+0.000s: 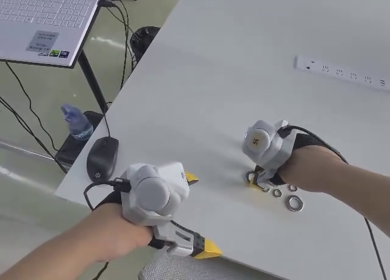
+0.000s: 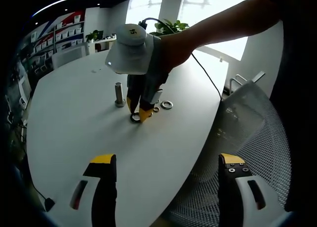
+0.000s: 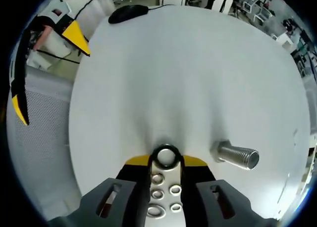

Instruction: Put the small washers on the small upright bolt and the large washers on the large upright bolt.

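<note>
Steel washer [image 3: 166, 156]: between the tips of right gripper [image 3: 166, 161], which we see closed on it, near upright bolt [image 3: 237, 156].
Left gripper [image 2: 168, 163]: jaws wide open, well apart from it.

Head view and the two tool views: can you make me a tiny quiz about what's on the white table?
1. True or false: the left tool has its jaws wide apart.
2. The right tool has its tips at: A) a round metal washer B) a pencil C) a coin
3. What dark thing lies near the white table edge, beside the left tool?
Key: 1 true; 2 A; 3 a black computer mouse.
</note>
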`<state>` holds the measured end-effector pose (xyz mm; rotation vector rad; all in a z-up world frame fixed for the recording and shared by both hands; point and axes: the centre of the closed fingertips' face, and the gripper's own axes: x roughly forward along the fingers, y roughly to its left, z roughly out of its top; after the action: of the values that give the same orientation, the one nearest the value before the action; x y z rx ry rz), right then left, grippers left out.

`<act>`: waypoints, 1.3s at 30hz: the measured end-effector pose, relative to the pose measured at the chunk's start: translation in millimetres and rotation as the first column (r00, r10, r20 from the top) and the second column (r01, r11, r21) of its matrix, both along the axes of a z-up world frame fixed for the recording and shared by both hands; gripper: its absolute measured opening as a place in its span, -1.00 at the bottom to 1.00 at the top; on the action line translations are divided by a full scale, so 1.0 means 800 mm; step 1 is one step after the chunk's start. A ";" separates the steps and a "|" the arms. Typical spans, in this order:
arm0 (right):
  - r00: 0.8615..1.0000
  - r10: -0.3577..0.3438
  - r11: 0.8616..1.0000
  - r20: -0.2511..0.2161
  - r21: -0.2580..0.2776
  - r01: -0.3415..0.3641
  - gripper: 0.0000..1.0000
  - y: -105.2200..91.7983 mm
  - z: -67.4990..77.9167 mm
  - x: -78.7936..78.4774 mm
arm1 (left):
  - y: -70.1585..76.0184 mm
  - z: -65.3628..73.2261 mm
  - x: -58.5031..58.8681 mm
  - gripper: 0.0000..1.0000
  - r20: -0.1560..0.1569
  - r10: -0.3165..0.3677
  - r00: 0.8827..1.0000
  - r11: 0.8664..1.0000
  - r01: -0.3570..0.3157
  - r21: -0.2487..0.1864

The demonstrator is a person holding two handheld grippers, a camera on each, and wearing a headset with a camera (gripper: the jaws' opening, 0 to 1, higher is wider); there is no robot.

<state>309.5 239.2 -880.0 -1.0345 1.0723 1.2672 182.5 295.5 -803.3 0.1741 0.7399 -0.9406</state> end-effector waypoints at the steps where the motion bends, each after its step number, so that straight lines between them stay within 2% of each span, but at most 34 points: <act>1: 1.000 -0.003 1.000 -0.004 0.000 0.003 -0.58 0.000 0.000 0.000 | 0.000 0.000 0.000 0.68 -0.001 0.000 1.000 1.000 0.000 0.000; 11: 0.999 -0.033 0.999 -0.026 0.021 0.033 -0.59 -0.001 0.000 0.001 | 0.001 0.001 -0.004 0.66 0.003 0.007 1.000 1.000 -0.007 -0.006; 23: 0.999 -0.045 0.999 -0.029 0.011 0.045 -0.59 -0.009 0.000 0.003 | 0.004 0.001 -0.002 0.64 0.006 0.020 1.000 1.000 -0.020 -0.003; 33: 0.995 -0.082 0.996 -0.053 0.020 0.083 -0.59 -0.016 0.011 0.004 | 0.006 0.002 0.000 0.63 0.010 0.023 1.000 1.000 -0.023 -0.004; 39: 0.995 -0.088 0.996 -0.051 0.011 0.088 -0.59 -0.027 0.020 0.004 | 0.004 0.004 0.004 0.63 0.014 0.023 1.000 1.000 -0.023 -0.005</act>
<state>312.7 217.9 -864.2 -0.9392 1.1342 1.2335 185.7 299.0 -800.3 0.1676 0.7250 -0.9181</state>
